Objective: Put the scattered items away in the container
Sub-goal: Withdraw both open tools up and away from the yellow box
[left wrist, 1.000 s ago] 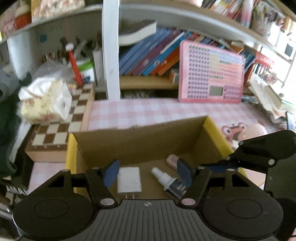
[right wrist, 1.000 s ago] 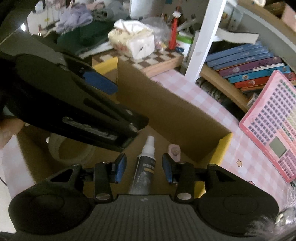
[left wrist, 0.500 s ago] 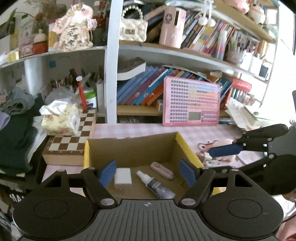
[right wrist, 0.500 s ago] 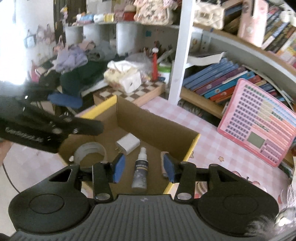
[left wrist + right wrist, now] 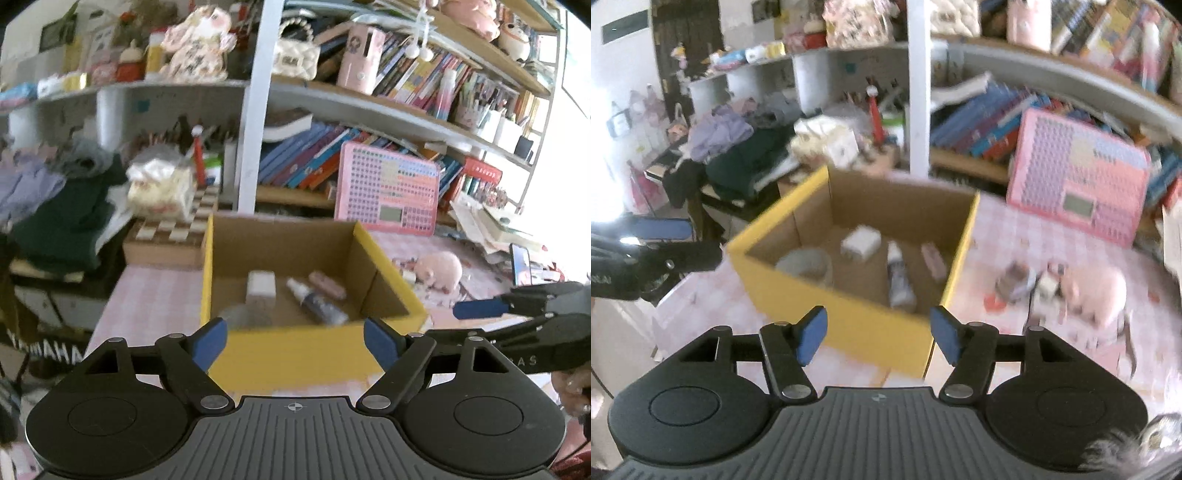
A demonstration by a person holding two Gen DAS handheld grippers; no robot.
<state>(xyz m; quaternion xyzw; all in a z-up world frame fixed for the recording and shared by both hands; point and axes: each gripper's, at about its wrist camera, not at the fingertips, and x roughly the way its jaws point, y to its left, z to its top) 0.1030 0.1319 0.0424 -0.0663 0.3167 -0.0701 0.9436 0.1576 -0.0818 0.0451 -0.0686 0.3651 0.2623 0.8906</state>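
Clothes (image 5: 62, 206) lie heaped at nine o'clock of the yellow cardboard box (image 5: 295, 354), with a tissue pack (image 5: 162, 188) resting on a chessboard (image 5: 173, 236) at about ten o'clock. The box sits on a pink checked tablecloth (image 5: 147, 295). Inside it, going left to right, are a roll of tape (image 5: 807, 264), a white charger (image 5: 261, 284), a small spray bottle (image 5: 317, 306) lying on its side, and a pink eraser-like piece (image 5: 327, 284) just beside the bottle. A pink keyboard toy (image 5: 388, 192) leans against the bookshelf (image 5: 369, 110) at one o'clock of the box. At three o'clock, still out on the cloth, sit a pink plush toy (image 5: 441, 269) and a blurred scatter of small things (image 5: 1027, 284) next to it.

Both tools hover at six o'clock of the box, short of its near wall. The left gripper (image 5: 295, 341) has its jaws spreading, with nothing between the blue pads. The right gripper (image 5: 879, 334) is likewise spreading its jaws around empty air, and a hand (image 5: 576, 391) shows at its handle.
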